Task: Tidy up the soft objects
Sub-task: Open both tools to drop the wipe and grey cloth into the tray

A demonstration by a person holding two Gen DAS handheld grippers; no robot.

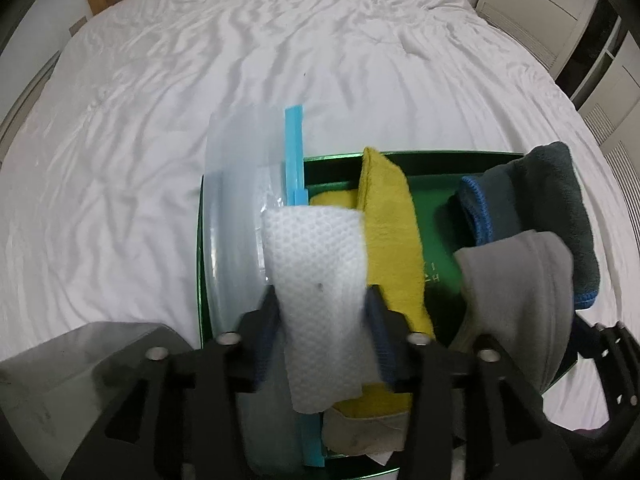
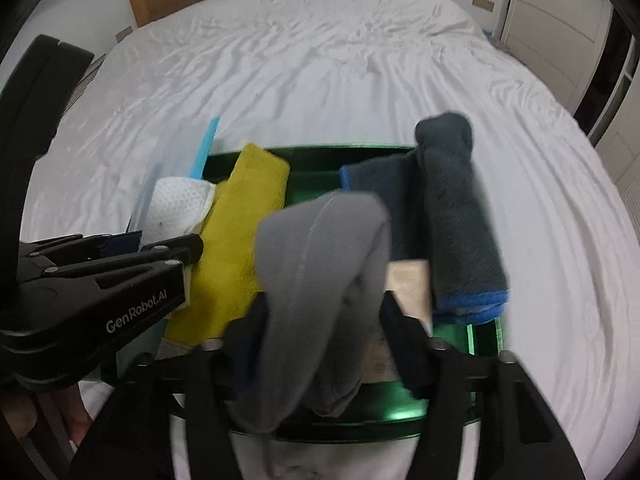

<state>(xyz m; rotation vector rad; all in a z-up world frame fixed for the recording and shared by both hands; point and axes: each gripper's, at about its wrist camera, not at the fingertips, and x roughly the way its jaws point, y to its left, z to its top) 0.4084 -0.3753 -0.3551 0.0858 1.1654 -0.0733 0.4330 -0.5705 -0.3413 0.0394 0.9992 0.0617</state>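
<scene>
Left wrist view: the left gripper [image 1: 322, 300] has its jaws parted around the white mesh cloth [image 1: 316, 256], over the green box [image 1: 432, 184] on the bed [image 1: 160, 120].

Right wrist view: the right gripper [image 2: 320, 312] stands released around the grey cloth [image 2: 320, 248]. Lift both straight up so neither cloth drags out.

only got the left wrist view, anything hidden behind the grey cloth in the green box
observer: yes, a tan block sits in the green box, between the grey cloth and the dark towel.
operator: whats below my left tongs, i cant see back there
observer: part of a hand shows under the left tongs, at the lower left of the right wrist view.
</scene>
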